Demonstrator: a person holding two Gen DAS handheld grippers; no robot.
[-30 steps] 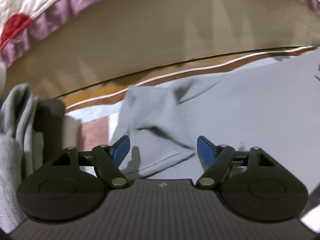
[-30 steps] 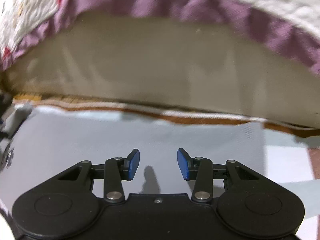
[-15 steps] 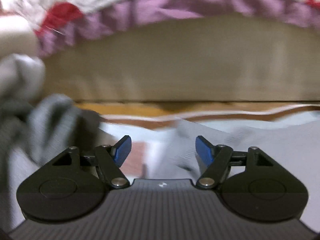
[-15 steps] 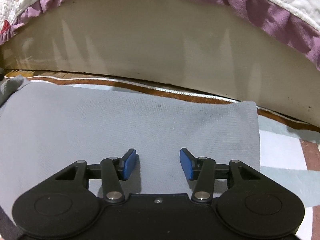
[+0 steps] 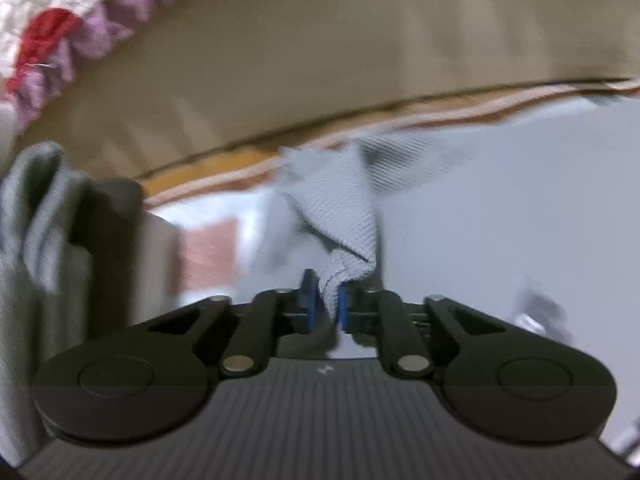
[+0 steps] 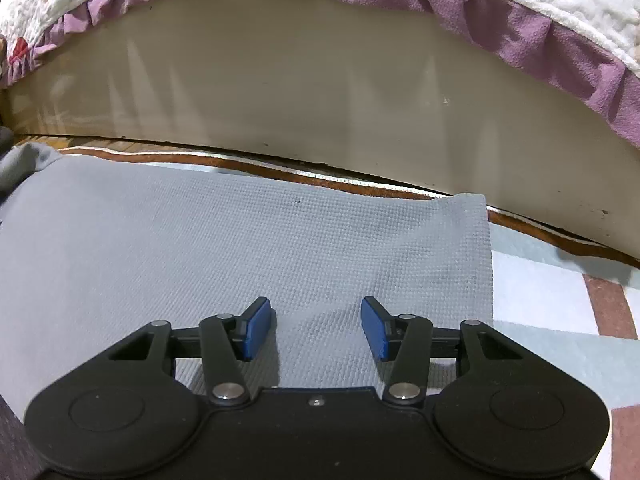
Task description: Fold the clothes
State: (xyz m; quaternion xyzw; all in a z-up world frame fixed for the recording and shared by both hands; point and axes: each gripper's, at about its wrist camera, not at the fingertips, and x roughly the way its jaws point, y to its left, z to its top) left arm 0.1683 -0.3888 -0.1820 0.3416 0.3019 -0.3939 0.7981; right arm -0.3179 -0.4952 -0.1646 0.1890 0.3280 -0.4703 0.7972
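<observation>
Blue pads of left gripper (image 5: 325,300) closing, pinched on a bunched fold of grey garment (image 5: 340,216); right gripper (image 6: 316,330) gaping, nothing gripped, poised over same garment (image 6: 240,240) spread flat on patterned rug (image 6: 560,300); beige bed base (image 6: 320,100) beyond, purple-frilled quilt (image 6: 520,20) above.

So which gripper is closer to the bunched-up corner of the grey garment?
Left. The left gripper is closing on the bunched corner; the right gripper sits open over the flat part of the grey garment.
</observation>
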